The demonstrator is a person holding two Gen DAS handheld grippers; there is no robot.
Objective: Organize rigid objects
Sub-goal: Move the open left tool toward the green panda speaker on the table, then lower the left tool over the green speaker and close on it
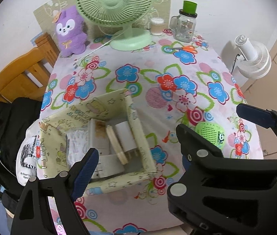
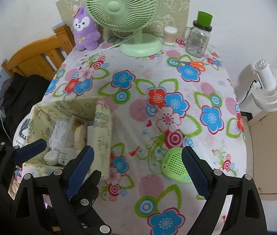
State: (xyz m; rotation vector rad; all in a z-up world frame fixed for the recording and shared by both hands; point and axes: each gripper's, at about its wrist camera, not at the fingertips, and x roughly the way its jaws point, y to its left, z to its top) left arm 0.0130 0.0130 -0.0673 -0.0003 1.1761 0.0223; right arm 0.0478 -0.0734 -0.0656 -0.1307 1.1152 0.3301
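A pale yellow storage box (image 1: 138, 139) stands open at the table's near left corner, with several items inside, among them a wooden brush (image 1: 116, 145) and white boxes. It also shows in the right wrist view (image 2: 103, 129). A round green device (image 1: 209, 132) lies flat on the floral cloth to the box's right, and shows in the right wrist view (image 2: 174, 162). My left gripper (image 1: 136, 156) is open and empty above the box. My right gripper (image 2: 138, 166) is open and empty, its right finger (image 2: 194, 170) over the green device's edge.
At the back of the table stand a green fan (image 1: 116, 5), a purple plush (image 1: 69, 31), a cotton-swab jar (image 1: 157, 26) and a glass jar with green lid (image 1: 186, 24). Orange scissors (image 1: 185, 48) lie near them. A wooden chair (image 1: 21, 72) stands left, a white fan (image 1: 253, 58) right.
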